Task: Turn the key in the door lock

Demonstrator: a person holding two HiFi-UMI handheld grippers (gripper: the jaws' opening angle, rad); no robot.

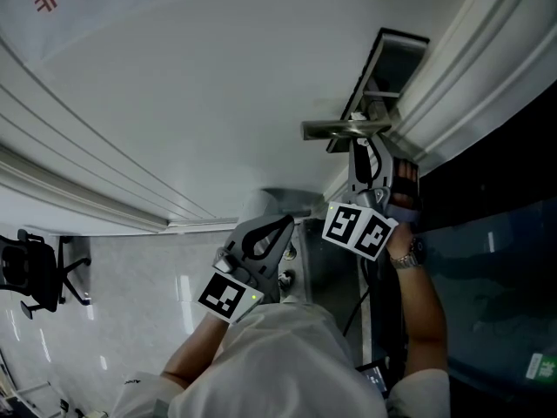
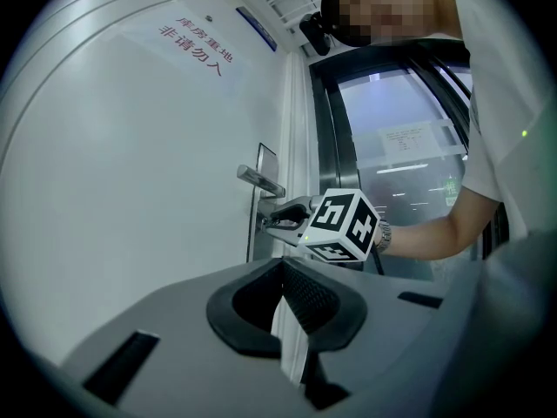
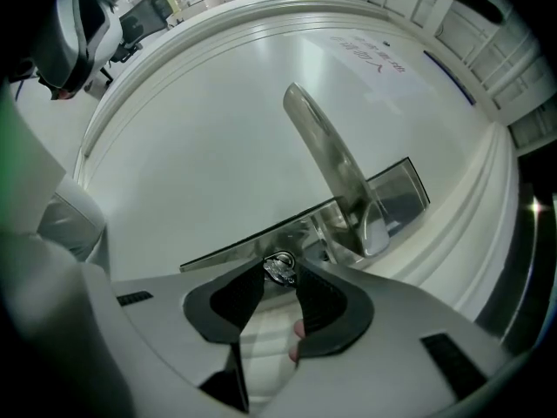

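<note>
A white door (image 1: 191, 85) carries a silver lever handle (image 1: 348, 129) on a metal lock plate (image 3: 396, 190). In the right gripper view a small silver key (image 3: 280, 270) sticks out of the plate just beneath the handle (image 3: 335, 172). My right gripper (image 3: 280, 277) is shut on the key's head, one pad on each side. The head view shows the right gripper (image 1: 362, 151) pointing at the door under the handle, with the key hidden. My left gripper (image 1: 285, 223) hangs back from the door, shut and holding nothing; its own view looks at the right gripper (image 2: 268, 220).
A dark glass panel (image 1: 487, 190) borders the door frame on the right. Red characters (image 2: 196, 46) are printed high on the door. A black office chair (image 1: 35, 273) stands on the tiled floor at the left.
</note>
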